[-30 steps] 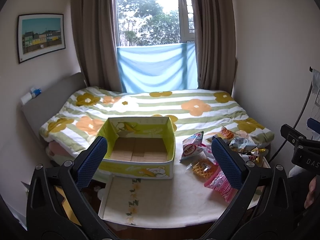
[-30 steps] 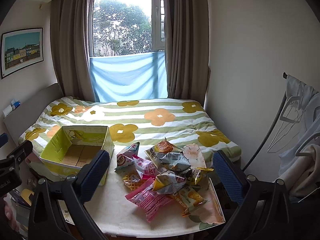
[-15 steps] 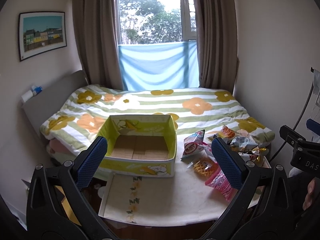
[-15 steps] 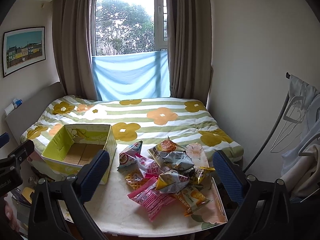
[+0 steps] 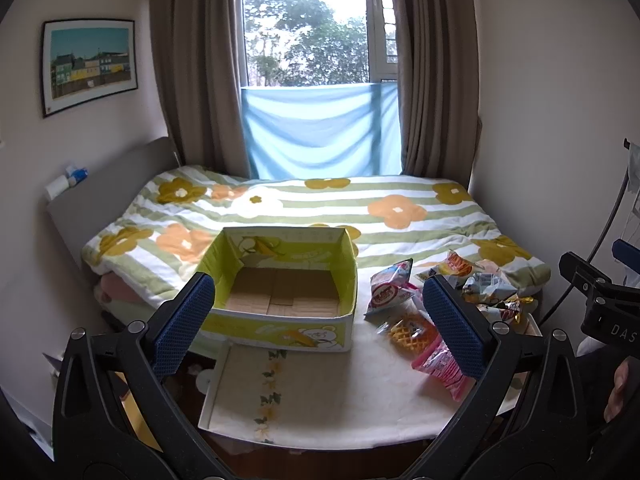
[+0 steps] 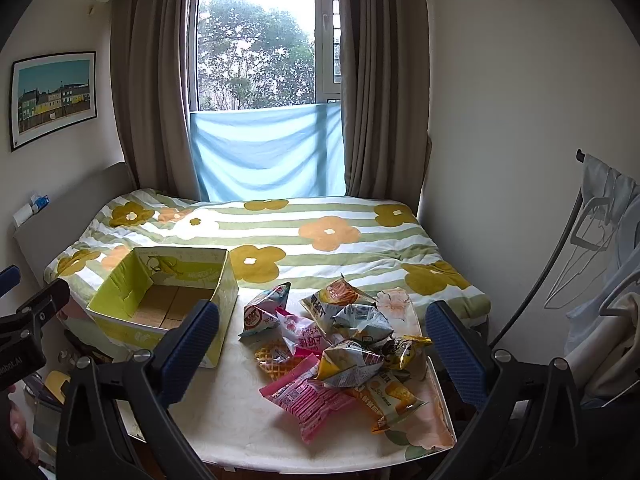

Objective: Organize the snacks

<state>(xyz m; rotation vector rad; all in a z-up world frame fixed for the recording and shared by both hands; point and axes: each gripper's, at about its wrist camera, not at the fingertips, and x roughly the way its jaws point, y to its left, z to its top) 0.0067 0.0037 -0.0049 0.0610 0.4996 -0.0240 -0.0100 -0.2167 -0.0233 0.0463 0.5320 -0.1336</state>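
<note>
An empty yellow-green cardboard box (image 5: 280, 312) stands at the table's left far edge; it also shows in the right wrist view (image 6: 120, 328). A pile of snack packets (image 6: 340, 344) lies to its right, with a pink packet (image 6: 308, 396) nearest me; the pile also shows in the left wrist view (image 5: 412, 312). My left gripper (image 5: 316, 320) is open and empty, held above the table in front of the box. My right gripper (image 6: 320, 344) is open and empty, held above the pile.
The small table (image 6: 240, 420) has a pale floral cloth and stands against a bed with a flowered quilt (image 6: 280, 232). A clothes rack (image 6: 592, 240) stands at the right. The headboard (image 5: 100, 200) and wall are at the left.
Both grippers have drifted slightly, so the box and snacks sit a little lower in view. Nothing on the table has moved.
</note>
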